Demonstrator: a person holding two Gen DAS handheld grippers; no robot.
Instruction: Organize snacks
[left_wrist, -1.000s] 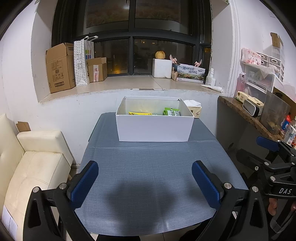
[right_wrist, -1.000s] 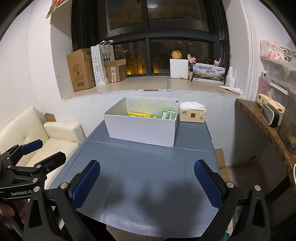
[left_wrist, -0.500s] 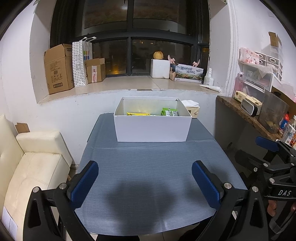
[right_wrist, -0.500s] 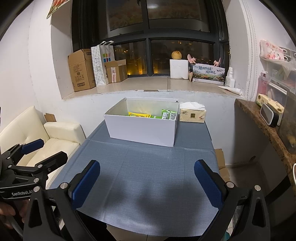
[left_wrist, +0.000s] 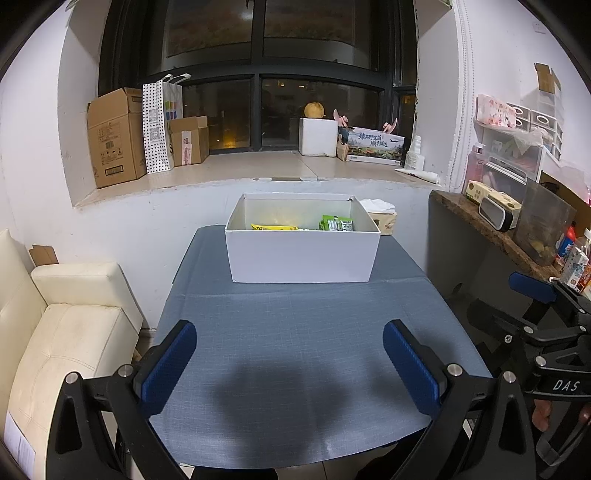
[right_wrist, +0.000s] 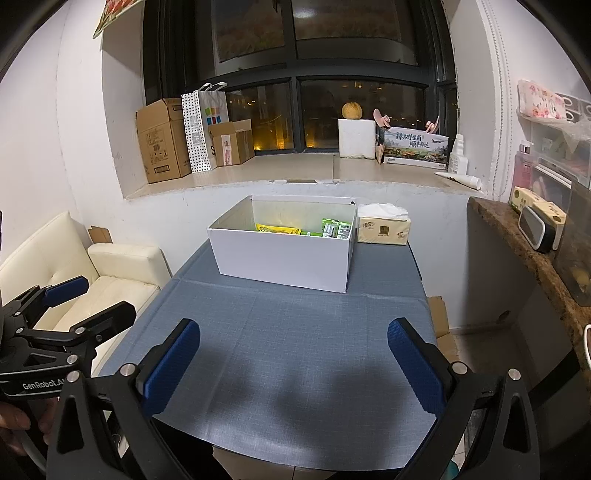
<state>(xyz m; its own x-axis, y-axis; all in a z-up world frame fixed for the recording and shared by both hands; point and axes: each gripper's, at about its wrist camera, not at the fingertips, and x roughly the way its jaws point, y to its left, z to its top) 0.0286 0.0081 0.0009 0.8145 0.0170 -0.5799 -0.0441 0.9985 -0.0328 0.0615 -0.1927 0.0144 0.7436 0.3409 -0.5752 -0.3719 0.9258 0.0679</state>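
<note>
A white open box (left_wrist: 301, 256) stands at the far end of the blue-clothed table (left_wrist: 295, 369); it also shows in the right wrist view (right_wrist: 280, 258). Inside lie a yellow snack packet (left_wrist: 275, 228) and green snack packets (left_wrist: 337, 223), seen too in the right wrist view as yellow (right_wrist: 279, 229) and green (right_wrist: 334, 228). My left gripper (left_wrist: 290, 363) is open and empty over the table's near end. My right gripper (right_wrist: 293, 363) is open and empty, also over the near end. Each gripper shows at the other view's edge.
A tissue box (right_wrist: 383, 230) sits right of the white box. A cream sofa (left_wrist: 62, 332) stands left of the table. A stone counter (right_wrist: 524, 243) with containers runs along the right. Cardboard boxes (left_wrist: 114, 136) and a paper bag stand on the window ledge.
Both views have shifted only slightly; the left gripper has risen a little. Both grippers stay open and empty.
</note>
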